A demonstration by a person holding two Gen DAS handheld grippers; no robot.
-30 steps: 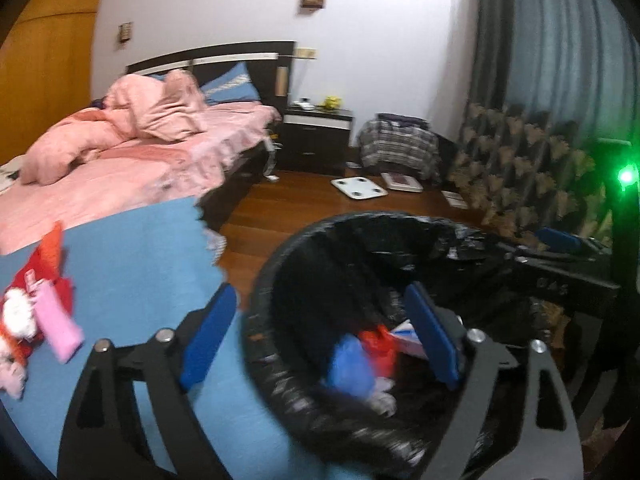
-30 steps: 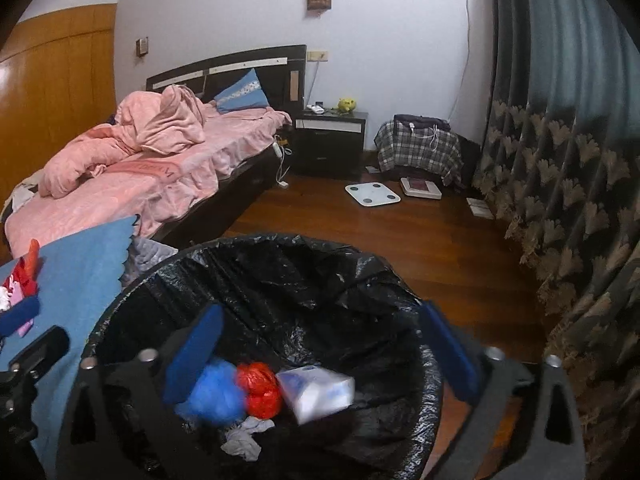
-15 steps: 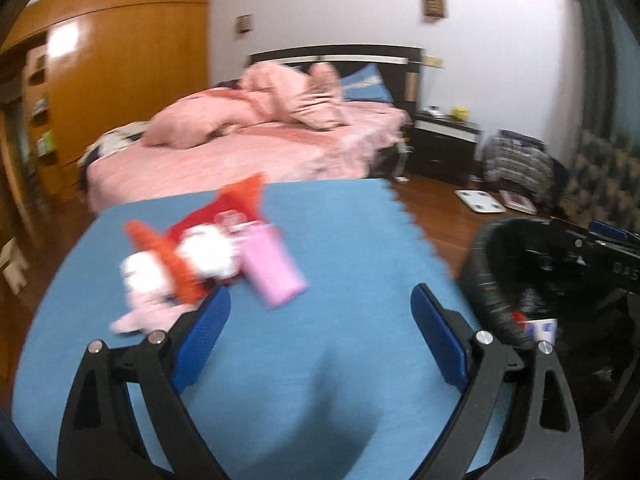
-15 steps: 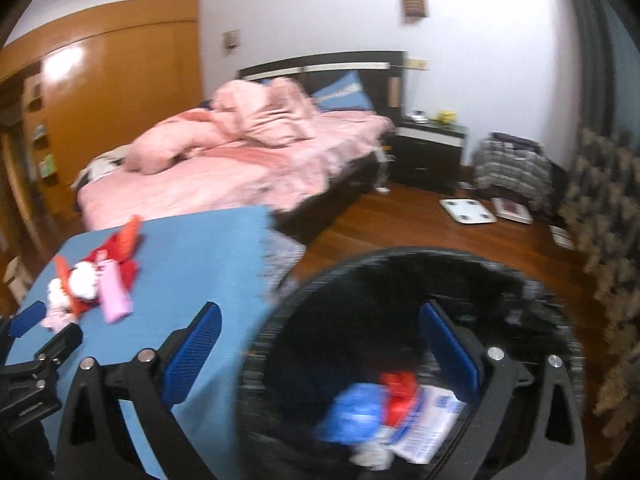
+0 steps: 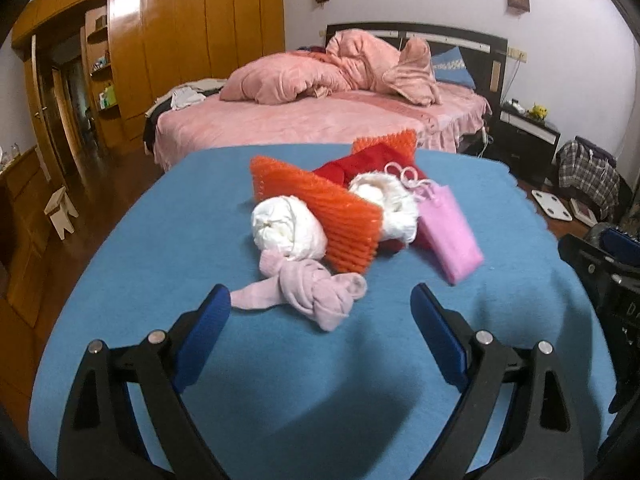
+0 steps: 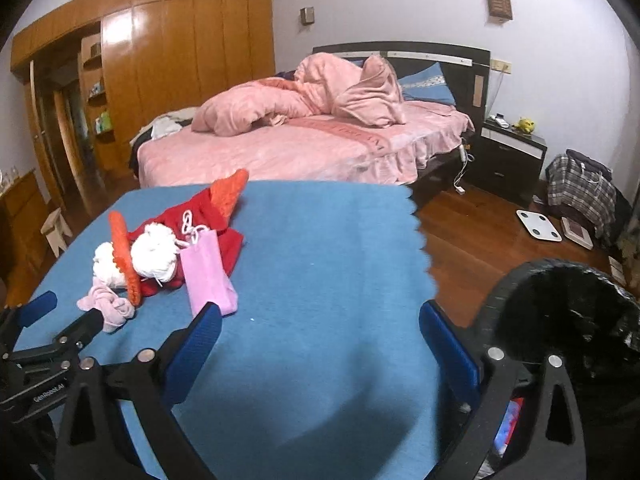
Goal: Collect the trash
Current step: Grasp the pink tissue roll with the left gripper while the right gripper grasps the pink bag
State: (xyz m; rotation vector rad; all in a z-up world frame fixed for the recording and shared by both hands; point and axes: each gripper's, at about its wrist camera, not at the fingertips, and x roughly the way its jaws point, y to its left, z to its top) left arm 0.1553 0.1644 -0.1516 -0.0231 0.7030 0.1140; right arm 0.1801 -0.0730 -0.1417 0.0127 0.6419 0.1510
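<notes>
The trash pile (image 5: 340, 216) lay on the blue cloth (image 5: 280, 380), straight ahead at 12 o'clock from the left gripper (image 5: 320, 320). In the pile were two white wads (image 5: 288, 228), a knotted pale pink rag (image 5: 312, 292), two orange ribbed pieces (image 5: 324, 216), something red (image 5: 356, 168) and a small pink bag (image 5: 448, 232). The pink rag was the nearest thing to the left gripper, just past its blue pads. The left jaws stood wide apart with nothing between them.

In the right view the same pile (image 6: 168, 256) sat at about 10 o'clock from the right gripper (image 6: 320, 332). The right jaws were spread wide too, with only bare blue cloth between them. The black-lined bin (image 6: 560, 320) was at about 4 o'clock, off the edge of the cloth. A little red and blue trash (image 6: 510, 420) showed low inside it, mostly hidden by the gripper's finger.

A second before, both grippers looked down into the bin, with blue, red and white trash in it. Now both had swung over to the cloth, and the pile had come to the middle of the left view.
</notes>
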